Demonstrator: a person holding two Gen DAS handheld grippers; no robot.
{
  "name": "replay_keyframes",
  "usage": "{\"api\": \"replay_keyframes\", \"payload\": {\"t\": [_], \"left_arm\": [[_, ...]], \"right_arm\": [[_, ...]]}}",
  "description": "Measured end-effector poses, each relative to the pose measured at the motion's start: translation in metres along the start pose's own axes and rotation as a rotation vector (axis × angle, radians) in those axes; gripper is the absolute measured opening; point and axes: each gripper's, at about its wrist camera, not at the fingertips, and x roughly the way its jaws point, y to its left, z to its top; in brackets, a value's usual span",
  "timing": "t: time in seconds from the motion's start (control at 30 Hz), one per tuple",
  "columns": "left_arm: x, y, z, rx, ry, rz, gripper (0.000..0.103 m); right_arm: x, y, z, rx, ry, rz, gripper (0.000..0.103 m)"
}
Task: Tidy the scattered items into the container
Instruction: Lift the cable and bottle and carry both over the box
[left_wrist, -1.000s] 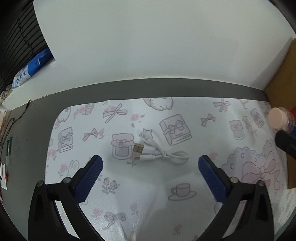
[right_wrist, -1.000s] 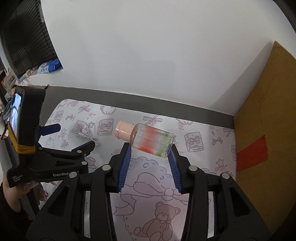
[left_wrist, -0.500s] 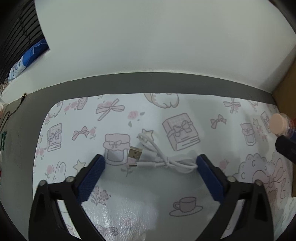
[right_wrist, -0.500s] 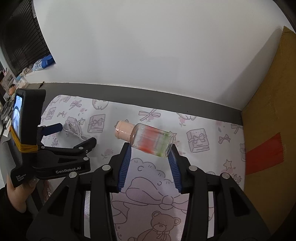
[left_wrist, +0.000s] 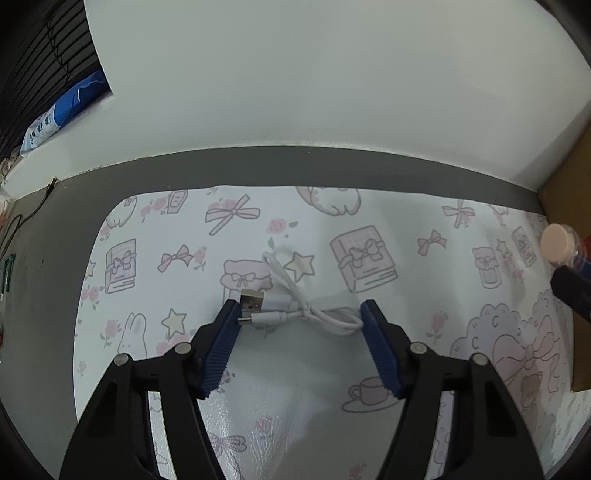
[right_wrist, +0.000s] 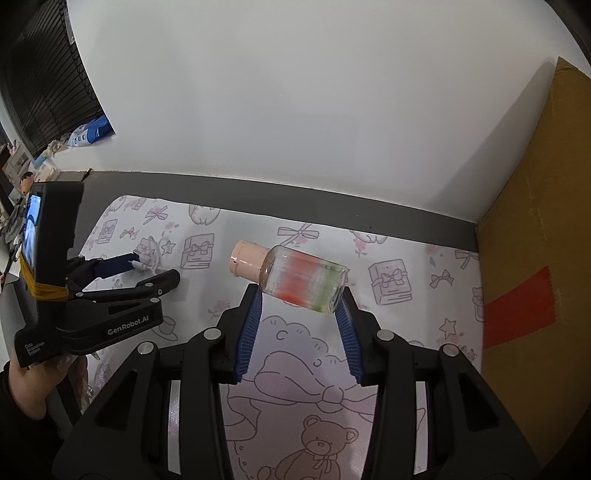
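left fingers narrowed, closing round cable | right fingers grip bottle | "GenRobot.AI"

A white USB cable, bundled in a loose knot, lies flat on the counter. A clear bottle with a peach cap sits tilted sideways, lifted off the counter.

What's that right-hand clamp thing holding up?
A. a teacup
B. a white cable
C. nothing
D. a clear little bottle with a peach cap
D: the clear bottle with its peach cap sits clamped between the right gripper jaws, off the mat.
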Motion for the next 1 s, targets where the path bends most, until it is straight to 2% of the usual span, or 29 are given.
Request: {"api": "replay_keyframes", "payload": {"t": [0.5, 0.53, 0.7, 1.0], "left_arm": [[-0.038, 0.016, 0.018, 0.021, -0.075, 0.006, 0.065], [-0.045, 0.019, 0.017, 0.023, -0.082, 0.005, 0.065], [-0.076, -0.013, 0.021, 0.029, -0.118, 0.006, 0.065], [-0.151, -0.02, 0.018, 0.051, -0.2, -0.014, 0.065]], "right_arm": [[-0.015, 0.007, 0.004, -0.009, -0.023, 0.003, 0.042], [-0.018, 0.008, 0.005, -0.011, -0.027, 0.003, 0.042], [-0.039, 0.013, 0.011, -0.015, -0.058, -0.004, 0.042], [-0.097, 0.028, 0.019, -0.03, -0.13, -0.026, 0.042]]}}
